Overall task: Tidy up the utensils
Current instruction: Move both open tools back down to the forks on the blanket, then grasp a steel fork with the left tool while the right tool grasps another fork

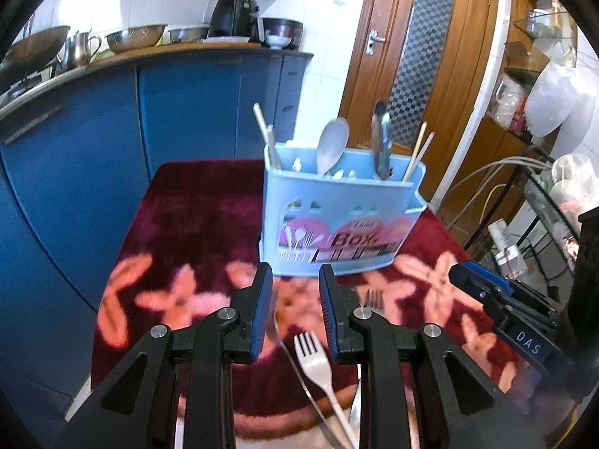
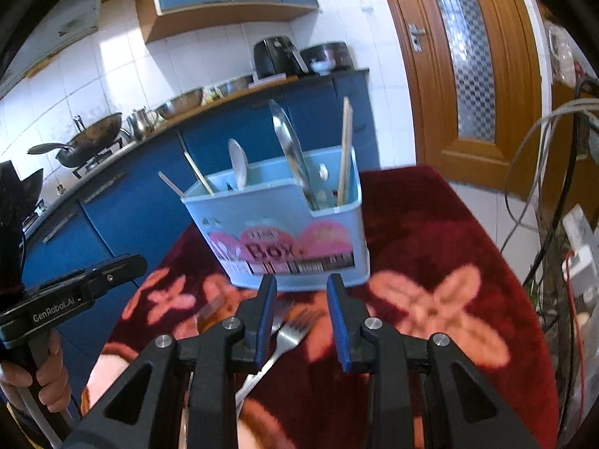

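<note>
Hovering both tongs, left tongs [image 1: 295, 288] and right tongs [image 2: 301, 297], narrowly parted and empty: the blue utensil box [image 1: 337, 217] ahead already holds spoons and chopsticks, while a white plastic fork [image 1: 312, 355] and a steel fork [image 2: 290, 333] beneath them wait on the bench.

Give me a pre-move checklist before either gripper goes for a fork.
1. Left gripper empty, jaws apart: ok.
2. Right gripper empty, jaws apart: ok.
3. White fork lies between the left jaws' line, loose on the red cloth: ok.
4. Metal fork lies under the right gripper, crossing other utensils: not ok for a clean single pick.
5. Blue utensil box upright with room in a compartment: cannot tell, already crowded.
6. Grippers apart from each other: ok.
</note>
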The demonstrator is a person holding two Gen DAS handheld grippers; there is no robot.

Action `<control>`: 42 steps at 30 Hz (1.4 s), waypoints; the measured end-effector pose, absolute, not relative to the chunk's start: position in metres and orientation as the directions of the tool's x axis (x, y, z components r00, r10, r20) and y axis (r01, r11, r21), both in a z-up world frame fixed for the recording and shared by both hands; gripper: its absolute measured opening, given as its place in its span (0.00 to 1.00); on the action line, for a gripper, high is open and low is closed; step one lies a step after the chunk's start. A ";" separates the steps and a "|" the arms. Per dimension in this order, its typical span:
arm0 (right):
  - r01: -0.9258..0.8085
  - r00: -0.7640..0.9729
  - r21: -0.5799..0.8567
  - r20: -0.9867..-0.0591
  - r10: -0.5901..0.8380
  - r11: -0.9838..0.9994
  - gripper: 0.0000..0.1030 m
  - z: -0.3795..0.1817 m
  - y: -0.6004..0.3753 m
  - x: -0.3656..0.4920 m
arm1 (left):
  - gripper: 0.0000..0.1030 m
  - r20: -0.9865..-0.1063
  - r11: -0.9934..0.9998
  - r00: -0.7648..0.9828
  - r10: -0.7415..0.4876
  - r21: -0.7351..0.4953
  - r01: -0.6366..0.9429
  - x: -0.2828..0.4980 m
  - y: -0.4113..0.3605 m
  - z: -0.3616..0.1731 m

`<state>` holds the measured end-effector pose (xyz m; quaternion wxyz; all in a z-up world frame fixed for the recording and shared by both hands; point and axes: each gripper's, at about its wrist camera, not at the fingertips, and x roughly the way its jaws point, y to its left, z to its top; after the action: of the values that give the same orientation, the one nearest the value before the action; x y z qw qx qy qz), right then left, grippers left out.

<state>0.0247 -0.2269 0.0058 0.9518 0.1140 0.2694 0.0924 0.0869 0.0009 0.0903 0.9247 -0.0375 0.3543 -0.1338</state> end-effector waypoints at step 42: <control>-0.018 0.604 0.585 -0.640 0.475 0.811 0.16 -0.076 -0.227 0.104 | 0.20 -0.825 0.967 0.506 -0.250 -0.192 0.164 0.158 0.016 -0.011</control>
<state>0.1042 -0.2273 -0.0761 0.8533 0.2717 0.4209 0.1446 0.1583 0.0161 -0.0107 0.8668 -0.0445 0.4822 -0.1195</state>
